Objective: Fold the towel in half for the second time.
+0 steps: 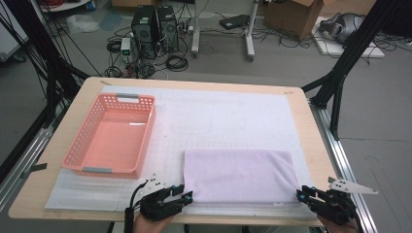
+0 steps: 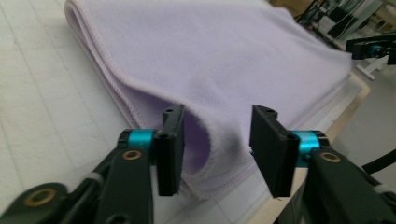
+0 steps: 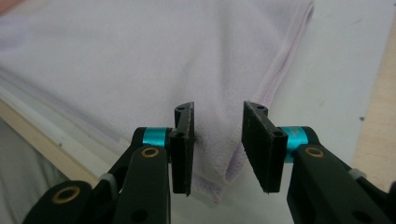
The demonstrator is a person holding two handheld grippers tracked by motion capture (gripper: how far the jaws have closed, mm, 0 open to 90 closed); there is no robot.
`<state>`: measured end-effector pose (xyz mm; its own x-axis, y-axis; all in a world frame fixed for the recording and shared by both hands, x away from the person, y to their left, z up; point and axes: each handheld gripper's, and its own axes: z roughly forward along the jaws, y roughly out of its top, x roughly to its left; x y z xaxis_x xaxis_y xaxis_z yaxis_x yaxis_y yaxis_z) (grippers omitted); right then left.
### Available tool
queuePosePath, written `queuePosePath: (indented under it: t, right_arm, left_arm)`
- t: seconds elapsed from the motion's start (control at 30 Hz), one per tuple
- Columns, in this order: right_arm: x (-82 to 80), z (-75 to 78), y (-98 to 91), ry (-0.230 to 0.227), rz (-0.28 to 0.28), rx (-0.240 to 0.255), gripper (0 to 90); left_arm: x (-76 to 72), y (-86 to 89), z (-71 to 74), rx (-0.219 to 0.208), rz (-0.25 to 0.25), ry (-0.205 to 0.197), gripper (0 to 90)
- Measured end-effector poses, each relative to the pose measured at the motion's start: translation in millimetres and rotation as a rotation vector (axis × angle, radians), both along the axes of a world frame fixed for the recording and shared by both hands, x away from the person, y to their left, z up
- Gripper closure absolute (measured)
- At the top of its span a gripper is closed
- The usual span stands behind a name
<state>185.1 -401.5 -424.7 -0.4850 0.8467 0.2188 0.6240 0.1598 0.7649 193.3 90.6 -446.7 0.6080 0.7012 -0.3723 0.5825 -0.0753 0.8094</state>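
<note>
My left gripper (image 1: 183, 196) and right gripper (image 1: 302, 194) sit at the near corners of the folded purple towel (image 1: 239, 174) (jaws partly open around each corner, not pinching), ready to lift it evenly off the surface (image 1: 233, 116)

A robotics lab or test workshop: beyond the wooden bench (image 1: 291, 104), two black computer towers (image 1: 155, 29) stand on a grey floor among tangled cables (image 1: 145, 68), with cardboard boxes (image 1: 296, 14) and black metal frame struts (image 1: 347, 53) around the rig.
</note>
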Motion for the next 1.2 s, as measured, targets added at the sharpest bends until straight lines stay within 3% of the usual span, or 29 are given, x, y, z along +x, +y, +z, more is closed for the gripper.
queuePosePath:
  t: [0.1, 0.17, 0.2, 0.27, 0.37, 0.47, 0.5, 0.53, 0.57, 0.6, 0.67, 0.77, 0.9, 1.03, 1.2]
  right_arm:
    - [3.1, -5.9, 7.5, 0.035, 0.015, -0.051, 70.7]
    - [2.3, -7.3, 9.4, 0.05, 0.031, -0.075, 83.0]
    - [0.2, -6.5, 10.2, 0.052, 0.035, -0.082, 84.9]
    - [-4.6, -0.7, 9.5, 0.021, 0.051, -0.095, 86.0]
    - [-11.5, 7.8, 5.8, -0.005, 0.045, -0.053, 86.1]
    - [-15.5, 5.7, 3.9, 0.023, 0.044, -0.046, 82.6]
    - [-15.5, 3.0, 4.2, 0.044, 0.041, -0.05, 78.2]
    - [-15.3, -0.6, 4.1, 0.047, 0.025, -0.077, 74.3]
    - [-14.8, -1.6, 2.9, 0.046, 0.021, -0.079, 70.8]
    - [-13.9, -0.5, 0.4, 0.035, -0.006, -0.059, 65.7]
    - [-13.2, 3.9, -4.8, 0.002, -0.038, -0.024, 65.0]
    - [-11.3, 5.3, -7.2, -0.045, -0.054, -0.024, 65.9]
    - [-3.6, 4.4, -6.4, -0.075, -0.058, -0.039, 69.5]
    - [9.1, 6.4, 0.7, -0.114, -0.018, -0.059, 78.1]
    - [39.2, 5.3, 19.9, -0.099, 0.035, -0.059, 76.5]
  left_arm:
    - [0.2, -4.3, -4.5, 0.048, -0.019, 0.007, 80.8]
    - [0.1, -3.8, -4.8, 0.053, -0.024, 0.007, 86.8]
    - [-0.4, -2.8, -3.8, 0.045, -0.024, 0.006, 87.1]
    - [-2.8, 1.1, -0.8, 0.026, -0.022, -0.001, 87.3]
    - [-9.2, 8.1, 3.6, -0.003, -0.028, -0.002, 87.2]
    - [-14.6, 11.9, 2.8, -0.003, -0.04, 0.005, 85.0]
    - [-15.8, 11.8, 0.2, 0.001, -0.032, 0.008, 79.3]
    - [-16.0, 11.8, -1.0, 0.004, -0.022, 0.007, 65.9]
    - [-14.7, 12.1, -1.6, 0.005, -0.015, -0.002, 59.5]
    - [-13.7, 12.2, -0.9, 0.001, -0.01, -0.013, 56.3]
    - [-10.4, 12.6, 1.7, -0.008, 0.009, -0.051, 51.2]
    - [-4.0, 12.2, 3.1, -0.014, 0.029, -0.094, 49.8]
    - [9.2, 9.4, 3.9, -0.007, 0.035, -0.117, 51.6]
    - [24.8, 8.3, 9.9, -0.001, 0.044, -0.147, 57.8]
    - [52.8, 5.3, 15.3, 0.012, 0.06, -0.136, 64.5]
